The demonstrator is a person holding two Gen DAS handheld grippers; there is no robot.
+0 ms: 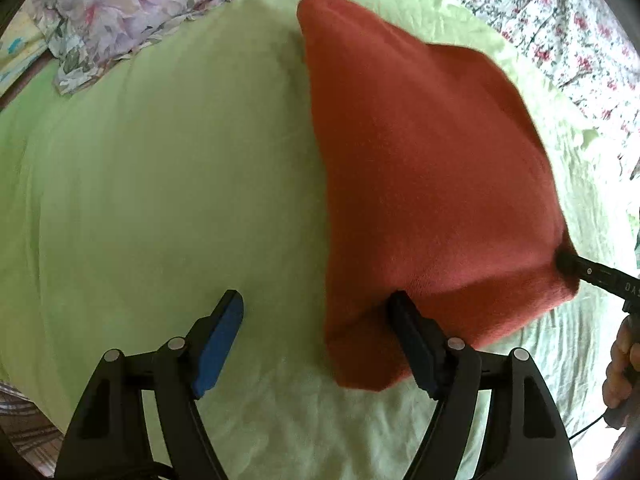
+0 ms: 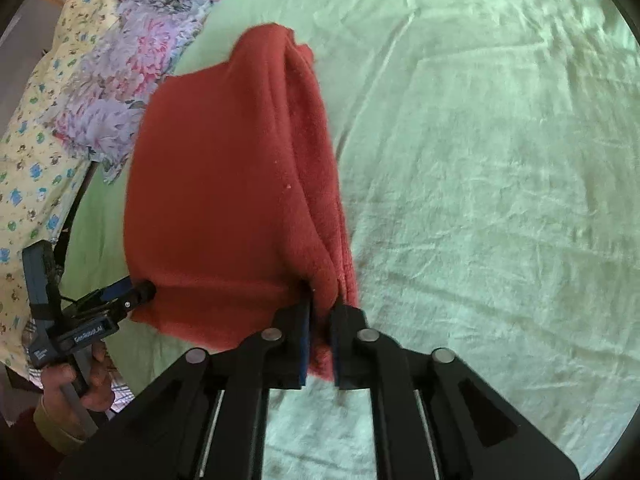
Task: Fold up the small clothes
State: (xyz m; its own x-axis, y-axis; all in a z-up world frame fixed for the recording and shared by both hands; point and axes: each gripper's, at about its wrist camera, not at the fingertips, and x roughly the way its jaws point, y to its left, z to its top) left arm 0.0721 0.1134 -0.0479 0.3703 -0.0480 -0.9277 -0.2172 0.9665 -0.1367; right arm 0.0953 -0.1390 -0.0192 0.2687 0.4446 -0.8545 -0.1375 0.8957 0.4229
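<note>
In the left wrist view the left gripper point(image 1: 316, 316) fills the bottom of the frame with its jaws spread wide; its blue pads point(image 1: 218, 344) show on the inner faces, the left finger stands over bare sheet, and the right fingertip lies against the near lower edge of the red cloth point(image 1: 420, 184), with nothing pinched between the two. In the right wrist view the right gripper point(image 2: 320, 320) sits at bottom centre, its jaws nearly together and clamped on a bunched corner of the cloth, which rises from the pads as a folded, fleecy red panel toward the upper middle of the frame. At the lower left of that view the left gripper appears from outside, with a hand point(image 2: 76, 384) around its handle; white lettering on its body seems to read "GenRobot.AI", and a smaller label beside it is too small to read. In the left wrist view the right gripper's tip point(image 1: 568, 264) shows at the right edge, shut on the cloth's far corner, with a few white letters on its body that cannot be made out, and fingers point(image 1: 620, 364) of a hand below it. The cloth lies on a wrinkled pale green sheet point(image 1: 160, 184) that covers most of both frames. Beyond it, floral bedding point(image 1: 120, 4) in pink and lilac is heaped at the upper left, a white fabric with small red flowers point(image 1: 560, 12) runs along the upper right, and a yellow cloth with little blue prints point(image 2: 36, 152) sits at the left edge of the right wrist view.
</note>
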